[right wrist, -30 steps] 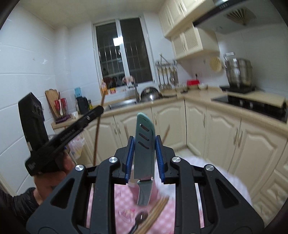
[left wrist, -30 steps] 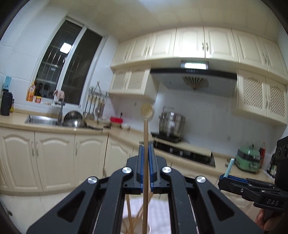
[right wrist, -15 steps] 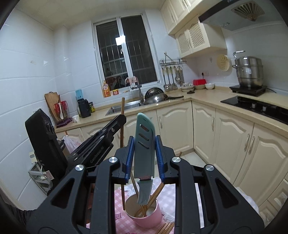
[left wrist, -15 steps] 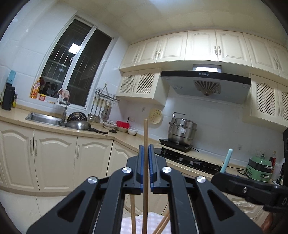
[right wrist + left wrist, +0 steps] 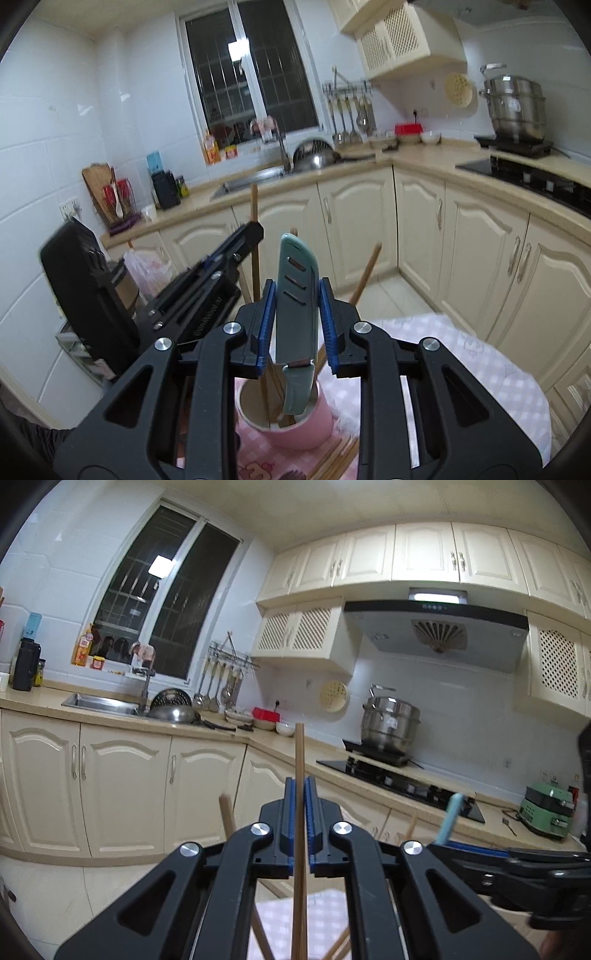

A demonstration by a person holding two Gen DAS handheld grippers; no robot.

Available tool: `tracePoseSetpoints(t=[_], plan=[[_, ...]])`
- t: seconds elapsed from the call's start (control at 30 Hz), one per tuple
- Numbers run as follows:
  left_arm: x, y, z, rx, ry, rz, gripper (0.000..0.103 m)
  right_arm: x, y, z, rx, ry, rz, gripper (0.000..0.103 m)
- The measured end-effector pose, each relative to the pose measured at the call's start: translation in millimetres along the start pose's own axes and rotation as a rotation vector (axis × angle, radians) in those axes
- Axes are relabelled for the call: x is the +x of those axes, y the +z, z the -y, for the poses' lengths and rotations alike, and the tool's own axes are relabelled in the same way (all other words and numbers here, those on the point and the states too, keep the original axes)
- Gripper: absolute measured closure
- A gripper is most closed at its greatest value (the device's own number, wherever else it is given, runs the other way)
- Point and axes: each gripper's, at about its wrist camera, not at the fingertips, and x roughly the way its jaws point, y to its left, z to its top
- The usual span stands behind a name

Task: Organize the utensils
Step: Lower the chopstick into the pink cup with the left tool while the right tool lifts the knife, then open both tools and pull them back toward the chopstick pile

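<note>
Fingers on the left gripper are pinched narrow around a single wooden chopstick, which stands upright between the blue pads and sticks out both above and below them. Over on the right gripper, the fingers are easing apart right now, with a teal sheathed knife standing between them, handle end down. You can see a sliver of gap on each side of the sheath, so the pads don't look like they're pressing it anymore.

Just below the right fingers sits a pink cup on a table covered in pink checked cloth. The knife's handle dips into the cup's mouth, next to a bunch of other chopsticks leaning out at angles. From the right wrist view, the left gripper sits just to the left of the knife, with its chopstick running down toward the same cup. A few loose chopsticks lie on the cloth beside the cup's base.
</note>
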Motion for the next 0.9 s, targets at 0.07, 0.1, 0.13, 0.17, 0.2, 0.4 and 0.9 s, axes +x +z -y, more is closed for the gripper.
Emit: tracePoseSetpoints(t=[0.07,0.1,0.13,0.17,0.2,0.4,0.9], plan=[[-9,-3,-4,0.003,0.001,-0.019,0.075,-4,-3,6,0.021,-0.023,-0.007,0.044],[-14,-5,-7,-0.001,0.004,-0.026,0.056,-7,-5,6,0.029,-0.035,0.004,0.034],[-19,-5,-9,-0.005,0.004,-0.034,0.047,-13,-6,8,0.037,-0.05,0.019,0.034],[-25,-6,-12,-0.011,0.002,-0.048,0.033,-20,-7,9,0.044,-0.062,0.03,0.034],[-31,-6,-14,-0.011,-0.001,-0.063,0.021,-24,-8,10,0.048,-0.065,0.033,0.028],[-57,-4,-24,-0.028,0.0,-0.208,0.006,-55,-18,20,0.103,-0.119,0.059,0.006],[-128,-44,-16,0.033,0.072,-0.419,0.006,-85,-101,40,0.239,-0.191,-0.156,0.006]])
